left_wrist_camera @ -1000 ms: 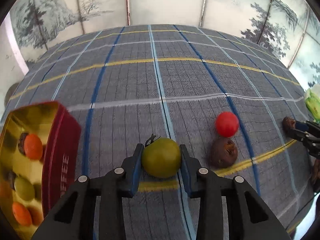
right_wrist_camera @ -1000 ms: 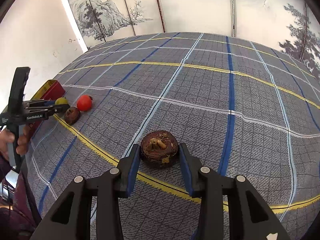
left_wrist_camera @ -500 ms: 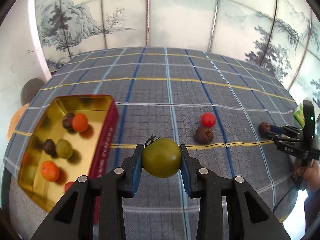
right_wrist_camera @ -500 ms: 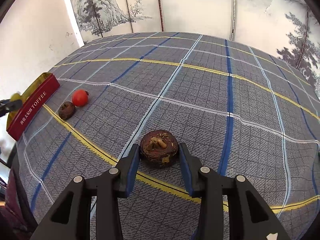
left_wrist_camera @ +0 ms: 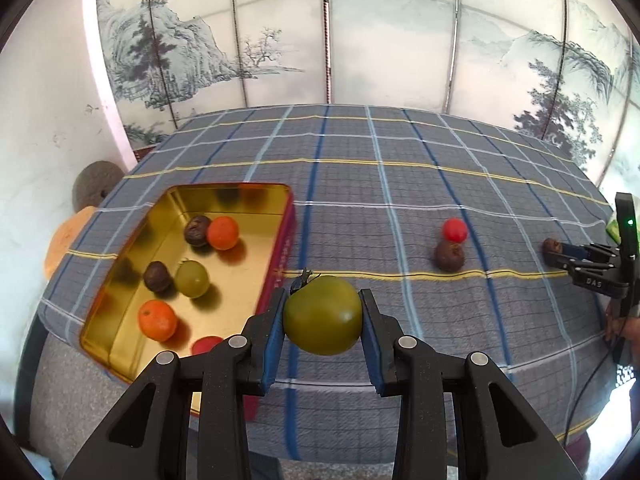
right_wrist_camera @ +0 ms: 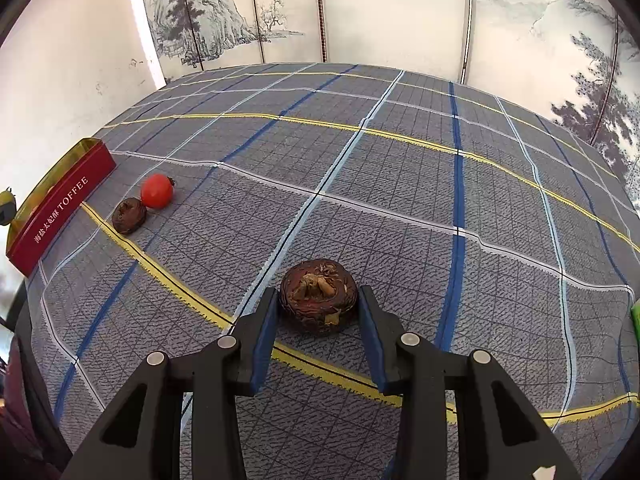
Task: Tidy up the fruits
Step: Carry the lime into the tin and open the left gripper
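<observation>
My left gripper [left_wrist_camera: 322, 322] is shut on a green tomato [left_wrist_camera: 322, 314] and holds it in the air, just right of the gold tin [left_wrist_camera: 120, 344] with red sides. The tin holds several fruits: oranges, dark brown ones, a green one. My right gripper [right_wrist_camera: 318, 314] is shut on a dark brown fruit [right_wrist_camera: 318, 302] low over the cloth; it also shows at the right edge of the left wrist view [left_wrist_camera: 560, 251]. A red fruit [left_wrist_camera: 455, 229] and a brown fruit [left_wrist_camera: 449, 255] lie together on the cloth, also seen in the right wrist view [right_wrist_camera: 157, 196] [right_wrist_camera: 129, 215].
The table has a grey plaid cloth [left_wrist_camera: 360, 184] with blue, white and yellow lines. A painted folding screen [left_wrist_camera: 280, 40] stands behind it. The red tin wall [right_wrist_camera: 60, 216] reads TOFFEE. A green object [right_wrist_camera: 635, 316] sits at the table's right edge.
My left gripper has risen and pulled back with the green tomato, bringing the whole tin into view on its left. The right gripper has held still on the brown fruit.
</observation>
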Action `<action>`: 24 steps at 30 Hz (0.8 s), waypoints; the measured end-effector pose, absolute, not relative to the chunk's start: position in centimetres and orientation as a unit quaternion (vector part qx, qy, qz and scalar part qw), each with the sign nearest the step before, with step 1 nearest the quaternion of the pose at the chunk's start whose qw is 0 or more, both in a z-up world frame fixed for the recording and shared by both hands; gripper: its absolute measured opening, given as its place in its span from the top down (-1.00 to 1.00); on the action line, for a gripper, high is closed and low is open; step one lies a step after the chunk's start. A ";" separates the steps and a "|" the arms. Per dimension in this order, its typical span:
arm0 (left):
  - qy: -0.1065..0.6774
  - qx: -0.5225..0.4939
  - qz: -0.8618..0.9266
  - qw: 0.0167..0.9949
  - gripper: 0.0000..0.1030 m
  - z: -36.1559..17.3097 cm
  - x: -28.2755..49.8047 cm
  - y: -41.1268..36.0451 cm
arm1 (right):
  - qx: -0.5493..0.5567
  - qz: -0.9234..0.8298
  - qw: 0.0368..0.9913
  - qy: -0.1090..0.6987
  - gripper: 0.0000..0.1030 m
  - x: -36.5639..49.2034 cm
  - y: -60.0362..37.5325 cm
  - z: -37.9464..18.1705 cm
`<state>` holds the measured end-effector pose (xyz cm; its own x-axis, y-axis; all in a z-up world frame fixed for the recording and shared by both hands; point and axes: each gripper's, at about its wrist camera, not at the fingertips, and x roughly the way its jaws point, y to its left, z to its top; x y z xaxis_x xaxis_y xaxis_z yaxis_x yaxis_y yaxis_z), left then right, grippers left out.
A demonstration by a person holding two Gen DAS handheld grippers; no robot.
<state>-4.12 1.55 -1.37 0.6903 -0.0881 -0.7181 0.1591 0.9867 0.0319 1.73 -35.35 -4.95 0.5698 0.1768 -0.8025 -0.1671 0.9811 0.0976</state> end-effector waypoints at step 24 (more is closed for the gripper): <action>0.410 0.095 -0.001 0.907 0.30 -4.2 -0.8 6.4 | 0.005 0.097 0.886 0.454 0.29 1.7 -35.4 -5.0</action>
<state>-0.78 6.38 -4.16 0.6634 0.0761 -0.7444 0.0790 0.9821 0.1709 1.73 -35.35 -4.97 0.5693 0.1762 -0.8030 -0.1676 0.9811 0.0965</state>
